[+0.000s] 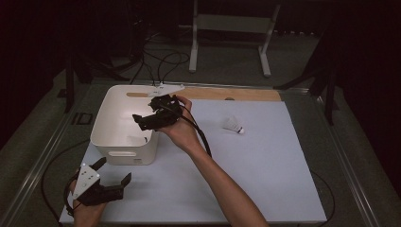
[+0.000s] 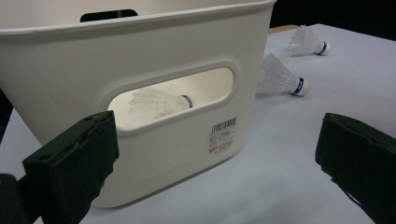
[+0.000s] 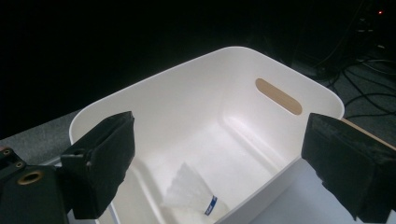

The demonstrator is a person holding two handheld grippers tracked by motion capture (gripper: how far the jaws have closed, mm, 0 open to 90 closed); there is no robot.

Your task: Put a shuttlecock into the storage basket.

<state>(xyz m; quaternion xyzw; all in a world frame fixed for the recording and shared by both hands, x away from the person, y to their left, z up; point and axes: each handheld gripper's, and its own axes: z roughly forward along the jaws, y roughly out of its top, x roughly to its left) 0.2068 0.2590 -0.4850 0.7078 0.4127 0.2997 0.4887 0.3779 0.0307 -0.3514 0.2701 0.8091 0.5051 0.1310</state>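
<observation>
White bin [image 1: 122, 124] on the bench [image 1: 265, 161], right gripper [image 1: 150, 118] poised over its rim, jaws spread, apparently for dropping; one shuttlecock [image 1: 233, 125] loose to the right. Left gripper [image 1: 112, 178] low before the bin, spread and empty, likely waiting. Through the handle slot [image 2: 173, 100], a shuttlecock inside [image 2: 156, 103]; two more outside [image 2: 280, 78]. From above, same shuttlecock on the bin floor [image 3: 192, 193], right jaws wide.

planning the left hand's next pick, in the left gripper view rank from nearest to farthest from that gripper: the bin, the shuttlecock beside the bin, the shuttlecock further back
1. white bin, straight ahead of the open left gripper.
2. near shuttlecock, on the table just past the bin's right corner.
3. far shuttlecock, farther back on the right.
</observation>
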